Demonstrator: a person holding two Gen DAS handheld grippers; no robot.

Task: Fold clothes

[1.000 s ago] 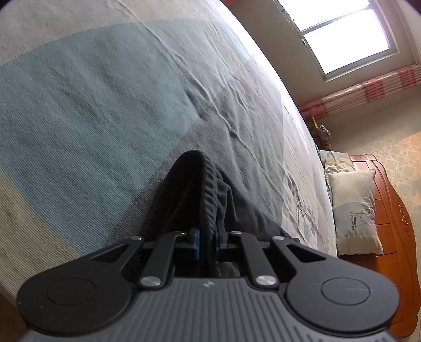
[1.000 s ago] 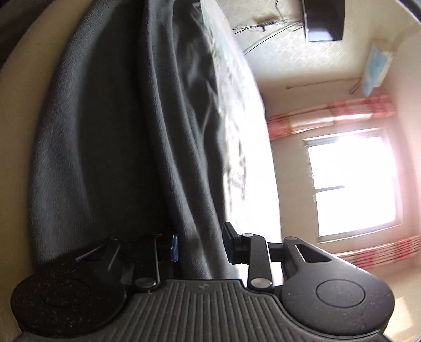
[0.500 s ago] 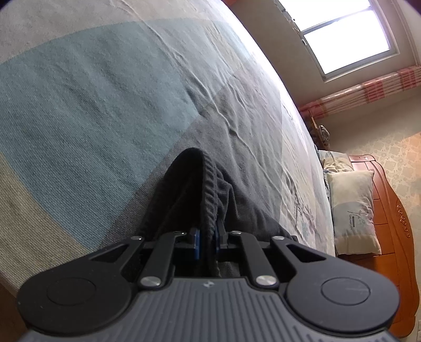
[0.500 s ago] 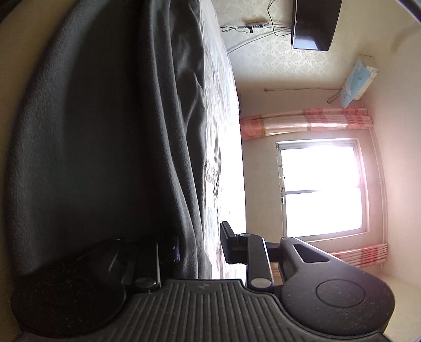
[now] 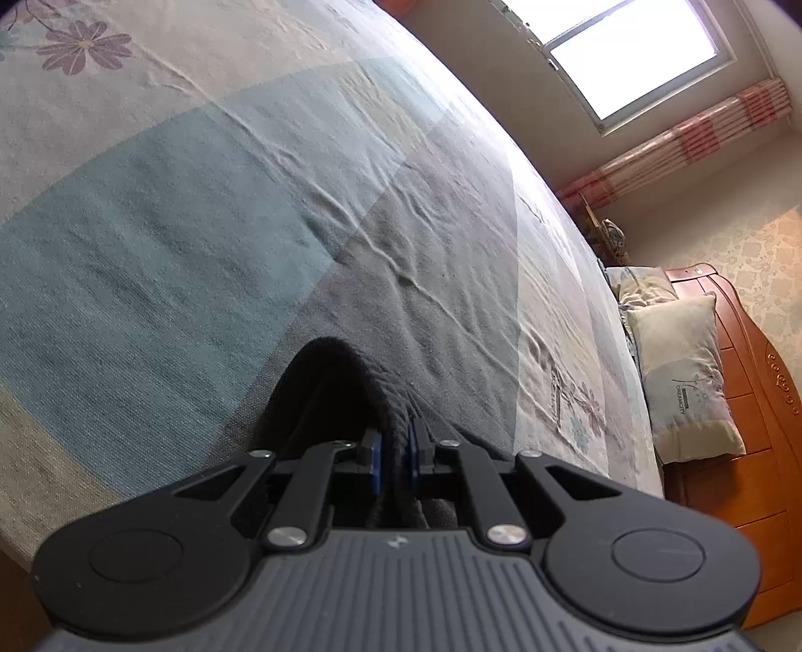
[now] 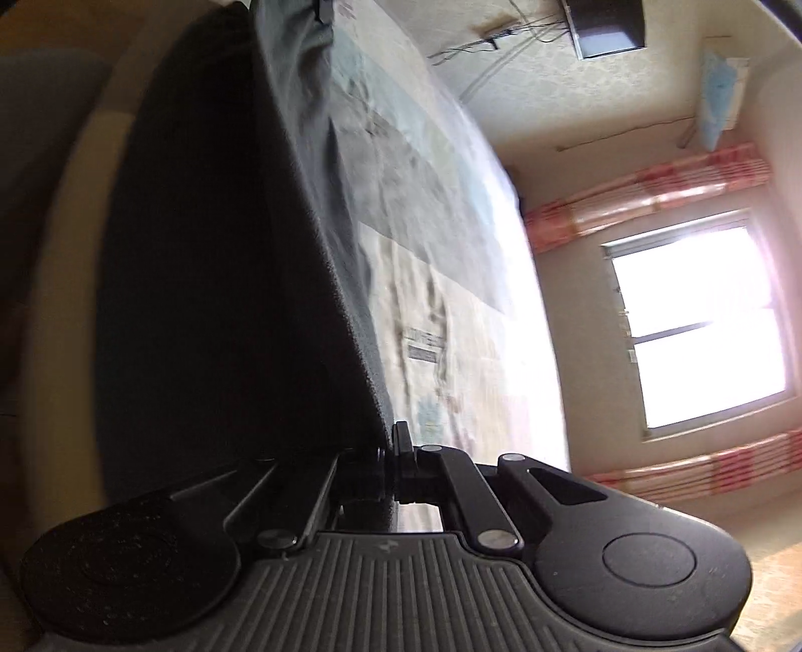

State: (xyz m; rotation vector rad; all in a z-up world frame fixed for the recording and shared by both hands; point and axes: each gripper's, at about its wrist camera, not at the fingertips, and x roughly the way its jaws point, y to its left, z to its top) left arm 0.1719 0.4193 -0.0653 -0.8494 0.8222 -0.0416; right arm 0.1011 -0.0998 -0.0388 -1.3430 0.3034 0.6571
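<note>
A dark grey garment (image 5: 331, 386) bulges up from the bed just ahead of my left gripper (image 5: 393, 451), which is shut on its ribbed hem between the blue pads (image 5: 373, 459). In the right wrist view the same dark garment (image 6: 225, 281) hangs as a broad sheet filling the left half. My right gripper (image 6: 390, 454) is shut on its edge, with the jaws almost touching. The rest of the garment is hidden behind both gripper bodies.
The bed sheet (image 5: 210, 200), patterned in blue, grey and beige blocks with flowers, stretches ahead. Pillows (image 5: 686, 381) lean on a wooden headboard (image 5: 752, 426) at the right. A bright window (image 6: 702, 326) with pink-striped curtains (image 6: 646, 195) and a wall-mounted screen (image 6: 609, 22) lie beyond.
My right gripper has shut on the garment's edge and swung, so the cloth now hangs further left in its view. My left gripper keeps its hold and has shifted slightly over the bed.
</note>
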